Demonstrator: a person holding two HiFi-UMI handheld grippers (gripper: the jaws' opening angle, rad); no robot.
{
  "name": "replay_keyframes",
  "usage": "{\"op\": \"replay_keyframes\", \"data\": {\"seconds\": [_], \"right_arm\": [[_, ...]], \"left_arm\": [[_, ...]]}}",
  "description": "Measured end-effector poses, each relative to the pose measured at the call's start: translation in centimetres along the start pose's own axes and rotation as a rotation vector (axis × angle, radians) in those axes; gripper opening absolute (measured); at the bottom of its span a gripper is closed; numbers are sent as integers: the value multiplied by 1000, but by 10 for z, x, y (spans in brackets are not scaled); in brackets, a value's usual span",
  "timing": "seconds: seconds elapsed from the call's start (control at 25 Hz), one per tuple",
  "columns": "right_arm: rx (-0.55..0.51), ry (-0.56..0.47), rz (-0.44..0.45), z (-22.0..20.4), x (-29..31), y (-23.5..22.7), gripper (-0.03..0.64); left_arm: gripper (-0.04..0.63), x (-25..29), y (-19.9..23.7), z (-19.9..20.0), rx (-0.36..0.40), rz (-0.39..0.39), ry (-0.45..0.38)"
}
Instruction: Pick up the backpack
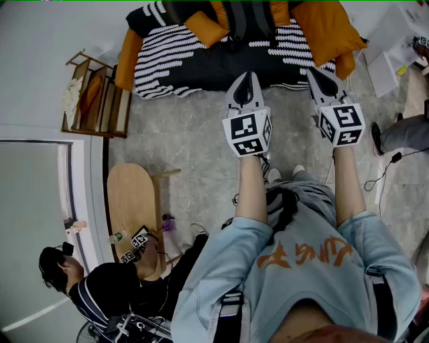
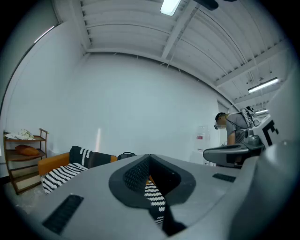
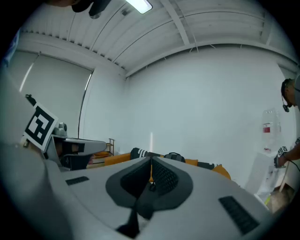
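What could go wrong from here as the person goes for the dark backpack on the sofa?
1. The left hand-held gripper and right hand-held gripper are shut, short of the dark fabric backpack; unopened, they may only shove it.
2. It sits between orange cushions on a black-and-white striped blanket; jaws might snag those instead.
3. A thin black cable trails across the grey floor nearby: a possible trip.

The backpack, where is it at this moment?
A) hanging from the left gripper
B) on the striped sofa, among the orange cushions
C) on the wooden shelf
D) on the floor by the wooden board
B: in the head view the dark backpack lies at the back of the striped sofa, between the orange cushions.
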State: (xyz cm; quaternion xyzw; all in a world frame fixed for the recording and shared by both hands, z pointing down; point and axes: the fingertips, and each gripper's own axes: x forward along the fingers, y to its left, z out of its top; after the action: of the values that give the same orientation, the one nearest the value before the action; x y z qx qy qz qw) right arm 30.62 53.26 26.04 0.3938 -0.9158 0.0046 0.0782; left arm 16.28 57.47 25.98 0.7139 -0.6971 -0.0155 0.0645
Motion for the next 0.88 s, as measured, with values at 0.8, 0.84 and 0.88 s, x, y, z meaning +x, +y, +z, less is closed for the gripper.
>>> {"op": "replay_keyframes", "data": {"seconds": [0.8,0.84,0.88], "right_arm": [[2,15,-50,-6,16,-19,31],[-4,11,-48,-1,19,-18,31],[-11,7,-46,5,21,-18,31]], "left_arm": [[23,12,38,-8,-15,35,-10],[23,14,41,-4,-16,36,-13],[23,15,42,1,-18,34,-16]]}}
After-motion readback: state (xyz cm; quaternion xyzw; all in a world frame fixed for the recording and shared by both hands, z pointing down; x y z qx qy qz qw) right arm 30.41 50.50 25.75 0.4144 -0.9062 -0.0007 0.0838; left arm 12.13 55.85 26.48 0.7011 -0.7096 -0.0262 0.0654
